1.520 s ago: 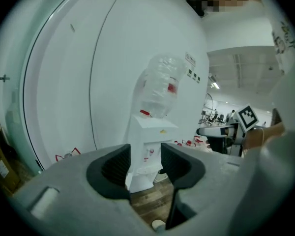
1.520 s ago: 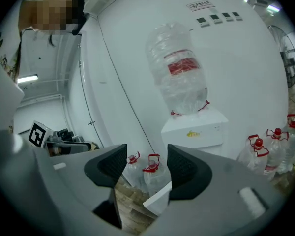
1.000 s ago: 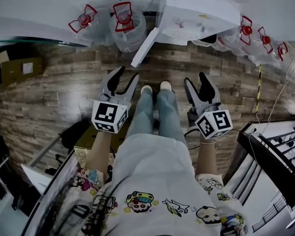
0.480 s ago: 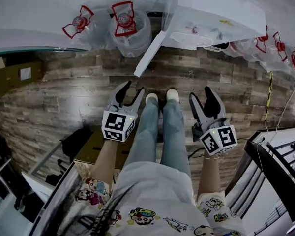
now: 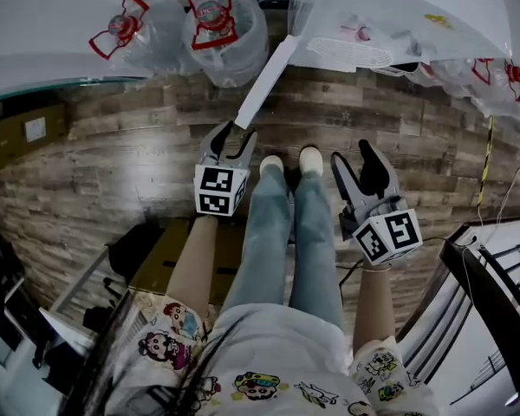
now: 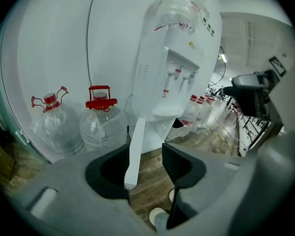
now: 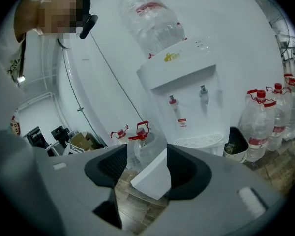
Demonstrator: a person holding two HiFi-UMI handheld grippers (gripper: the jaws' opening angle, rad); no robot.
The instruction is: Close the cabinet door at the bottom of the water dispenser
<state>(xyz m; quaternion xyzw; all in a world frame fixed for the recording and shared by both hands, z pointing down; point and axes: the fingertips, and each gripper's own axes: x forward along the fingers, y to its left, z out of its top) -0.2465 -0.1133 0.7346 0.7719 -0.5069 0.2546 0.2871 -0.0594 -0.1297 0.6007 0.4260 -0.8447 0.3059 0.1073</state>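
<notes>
White and swung wide open, the cabinet door (image 5: pixel 264 81) juts from the base of the water dispenser (image 5: pixel 399 24) over the wood-plank floor (image 5: pixel 104 172). Its free edge lies just ahead of the left gripper (image 5: pixel 234 133), whose jaws are opening; the edge shows in the gap between them, with neither pad pressing on it. The right gripper (image 5: pixel 354 156) hangs beside the person's jeans (image 5: pixel 303 232), jaws apart and empty. Clear water jugs (image 5: pixel 221 29) with red handles stand left of the dispenser.
</notes>
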